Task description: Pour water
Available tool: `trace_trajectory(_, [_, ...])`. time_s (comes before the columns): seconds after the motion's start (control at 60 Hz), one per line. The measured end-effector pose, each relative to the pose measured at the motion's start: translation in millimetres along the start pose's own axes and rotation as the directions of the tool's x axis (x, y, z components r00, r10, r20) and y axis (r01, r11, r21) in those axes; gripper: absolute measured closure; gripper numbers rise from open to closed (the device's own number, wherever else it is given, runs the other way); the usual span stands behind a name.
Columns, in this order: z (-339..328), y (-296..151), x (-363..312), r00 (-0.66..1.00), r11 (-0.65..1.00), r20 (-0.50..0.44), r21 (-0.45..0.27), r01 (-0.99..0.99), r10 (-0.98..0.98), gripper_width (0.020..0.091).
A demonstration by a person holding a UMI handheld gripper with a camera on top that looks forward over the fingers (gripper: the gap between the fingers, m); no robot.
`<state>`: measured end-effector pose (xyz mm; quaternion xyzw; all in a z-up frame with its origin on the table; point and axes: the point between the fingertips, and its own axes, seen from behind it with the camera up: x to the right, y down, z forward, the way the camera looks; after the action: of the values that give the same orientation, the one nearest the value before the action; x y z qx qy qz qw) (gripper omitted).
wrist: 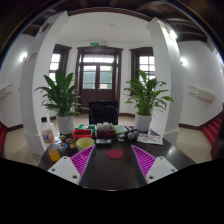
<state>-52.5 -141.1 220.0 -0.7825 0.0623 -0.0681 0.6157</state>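
While the hand-held gripper (112,163) gapes wide and empty, a teapot (132,133) sits beyond on the table (115,172).

No lettering, label or number can be read anywhere.

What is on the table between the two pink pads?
In the gripper view, a small red coaster lies on the dark table between the open tool's pads. The cups and pots stand beyond it.
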Motion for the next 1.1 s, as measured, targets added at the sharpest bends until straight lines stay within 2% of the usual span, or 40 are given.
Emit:
trace_trajectory(0.133, [-3, 22, -38, 1.0, 1.0, 0.007, 0.008, 0.01, -0.01, 0.0413])
trace_trajectory(0.15, [1, 7, -26, 1.0, 1.0, 0.02, 0.006, 0.009, -0.009, 0.0412])
trace_trajectory(0.2, [-1, 33, -74, 0.998, 1.0, 0.064, 0.01, -0.01, 0.01, 0.0415])
trace_trajectory(0.367, [13, 47, -187, 0.97, 0.997, 0.23, 0.014, -0.08, 0.074, 0.0414])
trace_trajectory(0.6, [78, 52, -281, 0.937, 0.994, 0.335, 0.008, -0.112, 0.103, 0.0413])
trace_trajectory(0.733, [114, 57, -315, 0.933, 0.997, 0.353, 0.006, -0.076, 0.069, 0.0415])
trace_trajectory(0.967, [151, 52, -334, 0.95, 0.999, 0.313, 0.034, -0.003, -0.008, 0.041])
trace_trajectory(1.05, [157, 48, -333, 0.956, 0.999, 0.292, 0.049, -0.011, -0.004, 0.0456])
trace_trajectory(1.1, [160, 46, -328, 0.964, 0.998, 0.267, 0.058, -0.013, -0.003, 0.0534])
